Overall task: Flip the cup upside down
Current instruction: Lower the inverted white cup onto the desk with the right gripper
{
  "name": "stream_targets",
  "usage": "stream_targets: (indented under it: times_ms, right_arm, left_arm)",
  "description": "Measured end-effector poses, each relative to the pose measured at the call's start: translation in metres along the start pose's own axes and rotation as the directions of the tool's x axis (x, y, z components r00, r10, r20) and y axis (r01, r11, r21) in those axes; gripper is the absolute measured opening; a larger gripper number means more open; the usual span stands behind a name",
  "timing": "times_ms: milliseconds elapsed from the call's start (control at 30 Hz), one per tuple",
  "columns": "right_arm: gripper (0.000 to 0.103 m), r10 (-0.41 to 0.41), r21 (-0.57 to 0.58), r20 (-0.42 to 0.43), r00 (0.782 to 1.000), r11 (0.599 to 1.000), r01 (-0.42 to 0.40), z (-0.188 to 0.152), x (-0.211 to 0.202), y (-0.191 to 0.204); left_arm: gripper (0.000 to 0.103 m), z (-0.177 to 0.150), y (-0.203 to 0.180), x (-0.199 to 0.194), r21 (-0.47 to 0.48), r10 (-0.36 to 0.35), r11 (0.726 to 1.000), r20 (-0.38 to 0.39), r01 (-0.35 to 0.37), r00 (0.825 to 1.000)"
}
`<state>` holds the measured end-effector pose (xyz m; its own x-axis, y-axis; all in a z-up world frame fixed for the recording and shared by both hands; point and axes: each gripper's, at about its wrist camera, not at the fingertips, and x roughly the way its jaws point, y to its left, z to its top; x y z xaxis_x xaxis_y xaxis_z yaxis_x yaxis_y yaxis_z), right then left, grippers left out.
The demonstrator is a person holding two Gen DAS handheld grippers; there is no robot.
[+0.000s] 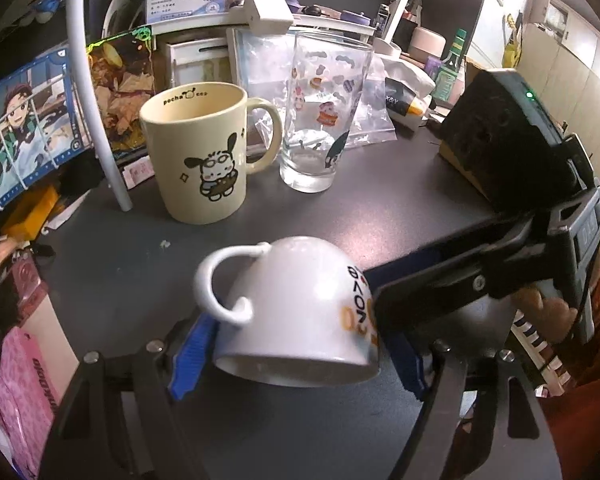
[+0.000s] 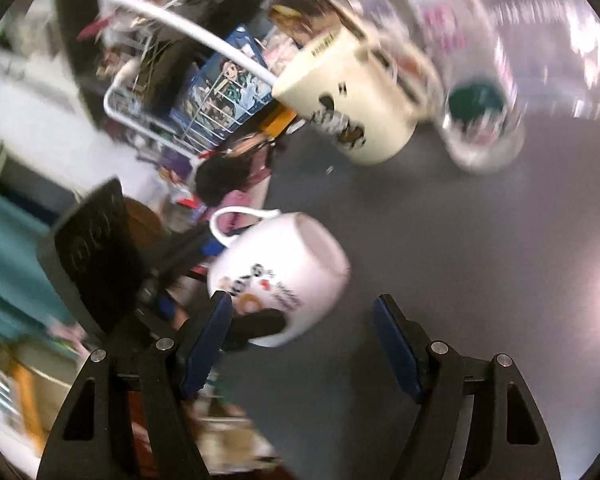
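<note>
The left gripper (image 1: 296, 354) is squeezing the white cup (image 1: 296, 308) — mouth tipping down (nearly flipped) over the table (image 1: 380, 208) — while the right gripper (image 2: 302, 344) is hanging open beside it, holding nothing.

The cup (image 1: 296, 308) sits mouth-down and tilted between the fingers of the left gripper (image 1: 300, 352), above the table (image 1: 380, 216), its handle (image 1: 220, 284) pointing left. The right gripper (image 1: 400, 292) touches the cup's right side. Behind the cup, two vessels stand upright on the table: a mug (image 1: 198, 156) to the left and a glass (image 1: 320, 116) just beside it to the right. A curved tube (image 1: 88, 92) rises left of the mug.
</note>
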<state>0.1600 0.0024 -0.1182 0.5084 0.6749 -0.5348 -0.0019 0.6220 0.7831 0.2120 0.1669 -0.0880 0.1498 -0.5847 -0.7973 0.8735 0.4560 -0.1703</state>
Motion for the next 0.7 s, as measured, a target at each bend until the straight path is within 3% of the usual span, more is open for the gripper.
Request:
stream_targets:
  times_ms: [133,400,533,700]
  right_arm:
    - [0.072,0.034,0.067,0.009,0.999,0.997,-0.035,0.004,0.014,0.003]
    - [0.078,0.018,0.190,0.019,1.000,0.982,-0.021,0.011,0.027,0.000]
    - [0.083,0.009,0.208,-0.022,1.000,0.978,-0.004,0.013,0.040,0.003]
    - [0.083,-0.036,0.174,0.022,0.999,0.984,0.031,0.010,0.044,0.011]
  left_arm:
    - [0.076,-0.002,0.000,0.000,-0.014,0.006,1.000,0.006,-0.006,1.000]
    - [0.076,-0.005,0.007,-0.002,-0.068,-0.002,0.998,0.023,0.004,1.000]
    - [0.076,-0.008,0.007,-0.004,-0.069,-0.004,0.998,0.029,0.006,1.000]
    - [0.077,-0.013,0.011,-0.006,-0.099,-0.005,0.995,0.053,0.011,0.999]
